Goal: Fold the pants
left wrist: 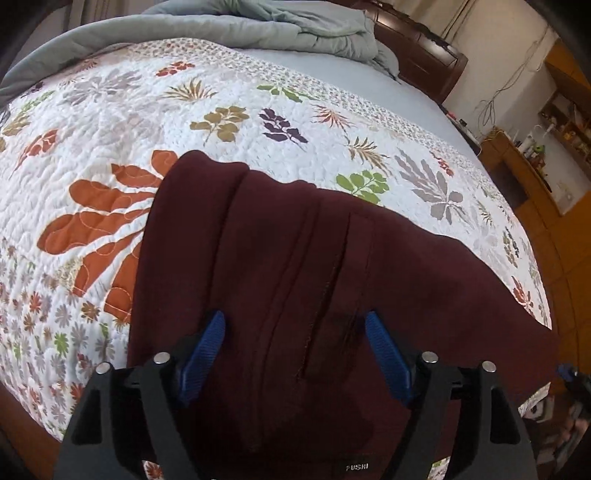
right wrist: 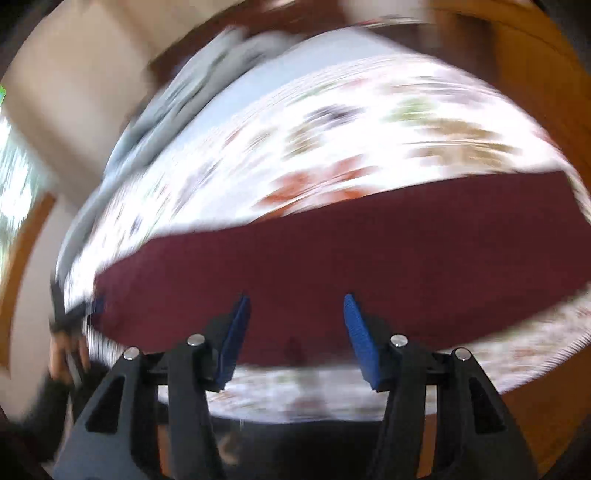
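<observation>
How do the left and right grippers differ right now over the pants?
The left gripper stands wider open than the right gripper. The left's view is sharp, above the seamed pants; the right's view is smeared, over plain fabric. Both have blue pads and hold nothing.

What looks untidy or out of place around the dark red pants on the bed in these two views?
The dark red pants lie at the near edge of the white leaf-patterned quilt, with long ridges of wrinkled cloth down the middle. A grey-green duvet is heaped at the far end. The right wrist view is badly blurred.
</observation>
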Tool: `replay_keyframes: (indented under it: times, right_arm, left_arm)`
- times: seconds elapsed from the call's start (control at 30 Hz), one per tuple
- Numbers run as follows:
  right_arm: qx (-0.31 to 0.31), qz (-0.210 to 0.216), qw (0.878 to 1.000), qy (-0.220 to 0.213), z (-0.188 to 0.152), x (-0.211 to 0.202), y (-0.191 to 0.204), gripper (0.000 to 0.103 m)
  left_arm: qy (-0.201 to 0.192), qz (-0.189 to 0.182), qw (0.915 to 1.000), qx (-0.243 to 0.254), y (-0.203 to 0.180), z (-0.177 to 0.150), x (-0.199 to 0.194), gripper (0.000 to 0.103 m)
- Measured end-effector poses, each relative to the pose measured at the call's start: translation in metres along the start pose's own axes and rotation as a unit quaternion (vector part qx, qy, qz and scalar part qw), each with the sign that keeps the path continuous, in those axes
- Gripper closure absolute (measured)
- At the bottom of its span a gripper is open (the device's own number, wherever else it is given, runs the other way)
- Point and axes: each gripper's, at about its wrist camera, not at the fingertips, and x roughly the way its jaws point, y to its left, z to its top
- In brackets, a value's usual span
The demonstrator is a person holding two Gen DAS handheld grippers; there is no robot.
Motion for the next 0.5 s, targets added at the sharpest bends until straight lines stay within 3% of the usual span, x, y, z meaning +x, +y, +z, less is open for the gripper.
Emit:
replay_keyframes:
  times: [0.13, 0.2, 0.23, 0.27, 0.3, 0.33, 0.37, 0.5]
  right_arm:
    - [0.092, 0.001, 0.994, -0.053, 0.010, -0.027, -0.102, 0.053]
    - [0.136, -0.004, 0.990, -0.042, 0.005, -0.020, -0.151, 0.067]
    - [0.148, 0.011, 0.988, -0.039, 0.005, -0.018, -0.165, 0.083]
    - [0.159, 0.025, 0.986, -0.041, 0.005, -0.019, -0.175, 0.086]
    - [0.173, 0.046, 0.982, -0.056, 0.006, -0.025, -0.183, 0.082]
    - [0.184, 0.070, 0.977, -0.083, 0.010, -0.035, -0.191, 0.066]
    - [0.190, 0.078, 0.973, -0.102, 0.014, -0.042, -0.196, 0.058]
    - [0.215, 0.128, 0.959, -0.136, 0.041, -0.039, -0.220, 0.059]
  left_arm:
    - [-0.010, -0.006, 0.9996, -0.024, -0.001, 0.004, -0.001, 0.022]
    - [-0.012, -0.001, 0.9996, -0.026, -0.001, 0.005, 0.001, 0.022]
    - [-0.013, 0.001, 0.9996, -0.026, -0.002, 0.004, 0.001, 0.021]
    - [-0.015, 0.002, 0.9996, -0.022, -0.003, 0.004, 0.001, 0.021]
    - [-0.016, 0.002, 0.9997, -0.021, -0.003, 0.003, 0.001, 0.021]
    - [-0.018, 0.001, 0.9997, -0.019, -0.003, 0.002, 0.001, 0.020]
    - [-0.020, 0.000, 0.9997, -0.017, -0.003, 0.002, 0.001, 0.020]
    - [-0.021, -0.006, 0.9995, -0.023, -0.002, 0.003, 0.000, 0.018]
